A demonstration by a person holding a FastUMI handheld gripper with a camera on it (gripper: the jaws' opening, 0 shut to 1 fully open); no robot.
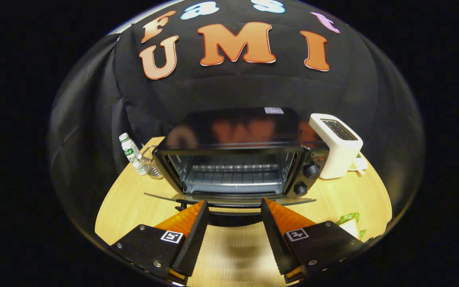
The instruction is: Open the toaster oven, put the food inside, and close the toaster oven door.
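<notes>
The wooden table [134,207] carries the toaster oven [237,155] at its middle, just ahead of the fingers, door [229,198] dropped flat and open, the wire rack [233,175] inside bare. A white toaster [339,147] stands just beside the oven's knob side. On the other side stand a small bottle [132,157] and a glass jar [152,165]. The food, a sandwich [351,224] with green leaf, lies near one finger's outer side. The gripper [232,209] is spread wide, holding nothing, its tips near the door's handle.

sandwich [351,225] partly hidden behind gripper [233,205] body; oven door handle [233,208] ends masked by spread, empty jaws.
</notes>
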